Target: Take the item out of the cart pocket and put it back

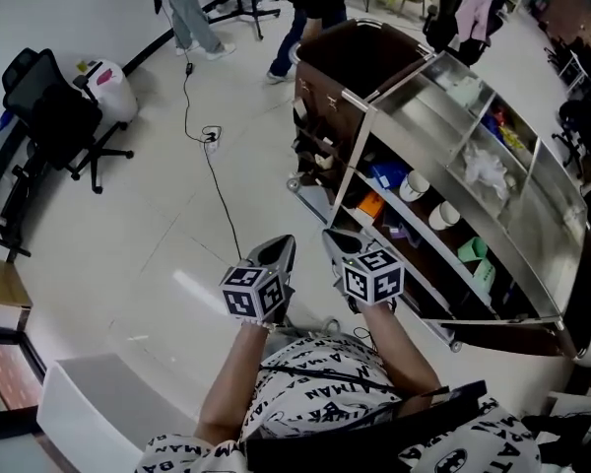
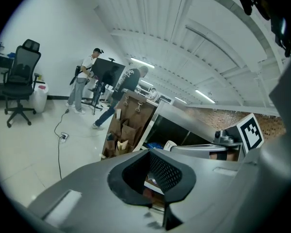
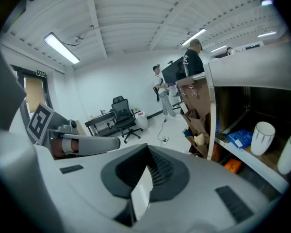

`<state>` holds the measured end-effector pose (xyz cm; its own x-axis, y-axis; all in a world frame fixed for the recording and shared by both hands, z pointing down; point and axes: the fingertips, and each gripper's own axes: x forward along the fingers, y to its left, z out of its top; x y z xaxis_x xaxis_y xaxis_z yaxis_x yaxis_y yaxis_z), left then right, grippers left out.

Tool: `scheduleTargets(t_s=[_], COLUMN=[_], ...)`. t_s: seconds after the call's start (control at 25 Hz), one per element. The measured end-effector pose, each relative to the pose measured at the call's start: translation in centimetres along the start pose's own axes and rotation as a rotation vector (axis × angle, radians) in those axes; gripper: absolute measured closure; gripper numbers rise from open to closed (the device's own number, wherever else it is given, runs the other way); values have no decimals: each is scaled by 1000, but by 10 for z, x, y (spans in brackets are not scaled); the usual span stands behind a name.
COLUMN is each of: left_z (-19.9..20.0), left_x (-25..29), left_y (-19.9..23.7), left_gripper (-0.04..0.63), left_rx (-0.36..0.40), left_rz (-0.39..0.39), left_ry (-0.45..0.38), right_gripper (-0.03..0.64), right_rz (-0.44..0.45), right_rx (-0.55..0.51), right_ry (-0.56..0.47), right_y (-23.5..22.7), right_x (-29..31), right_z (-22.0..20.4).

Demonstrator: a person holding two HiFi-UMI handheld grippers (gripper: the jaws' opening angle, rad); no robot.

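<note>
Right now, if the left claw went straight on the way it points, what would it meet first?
Probably the cart's brown pocket panel; the floor between looks free, though depth is unclear.

Short-sleeved shirt [image 1: 320, 380]: white, with repeated black lettering. Black strap [image 1: 414, 414] at lower right of frame. The left tool [image 1: 282, 248] and right tool [image 1: 336, 240]: grey, each bearing a black-and-white marker cube [image 1: 251, 292].

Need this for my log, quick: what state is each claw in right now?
Left claw: closed, holding nothing.
Right claw: closed, holding nothing.
</note>
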<state>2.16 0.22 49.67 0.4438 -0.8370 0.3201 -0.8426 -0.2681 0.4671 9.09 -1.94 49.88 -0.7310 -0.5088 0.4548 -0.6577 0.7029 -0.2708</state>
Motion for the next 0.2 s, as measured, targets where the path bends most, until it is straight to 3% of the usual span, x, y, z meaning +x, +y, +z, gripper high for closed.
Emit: scheduleTargets(t_s=[0.2], left_z=[-12], left_x=[13], left_y=[-4], left_gripper=[594], left_rx=[2], left_rz=[7], left_ry=[-4], right_gripper=[612], right_rz=[10], right_rx=[-9], right_ry=[-5], right_y=[-16], right_x=[3], right_z=[-7])
